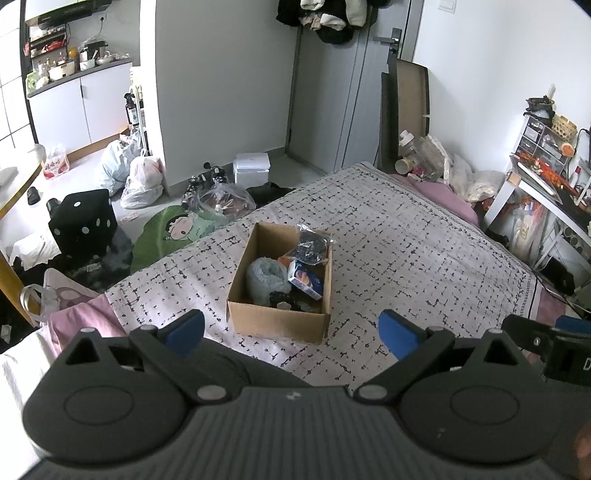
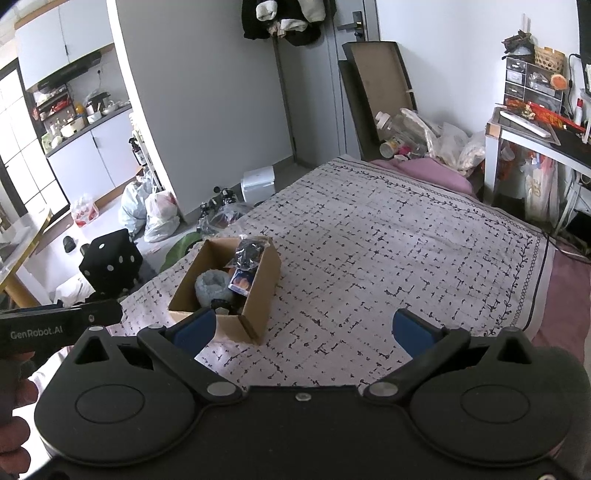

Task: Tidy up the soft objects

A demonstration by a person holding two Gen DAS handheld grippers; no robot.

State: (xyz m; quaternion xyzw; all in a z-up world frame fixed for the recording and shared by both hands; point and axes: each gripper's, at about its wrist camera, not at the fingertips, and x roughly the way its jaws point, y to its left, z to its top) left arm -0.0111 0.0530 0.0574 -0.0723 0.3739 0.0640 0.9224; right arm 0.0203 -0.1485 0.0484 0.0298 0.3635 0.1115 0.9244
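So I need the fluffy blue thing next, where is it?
The fluffy blue thing lies inside the cardboard box on the bed, in its left half, beside a small carton.

I'm looking into a small lived-in home, a studio flat. A bed (image 2: 388, 236) fills the room, clothes (image 1: 325, 16) hang on the door, and a kitchen tabletop (image 1: 79, 72) crowded with pots sits beyond the wall.

Right tool (image 2: 301, 332): blue pads spread wide, nothing between them, above the bed.
Bed (image 2: 388, 258): white cover with black dashes, pink sheet at the edges.
Box (image 2: 258, 291): open cardboard, on the bed, ahead-left of the tool.
Box contents: grey fluffy roll (image 2: 210, 284), dark bagged item (image 2: 249, 253), small carton (image 2: 242, 282).
Left tool (image 2: 59, 321): black, at the left edge.
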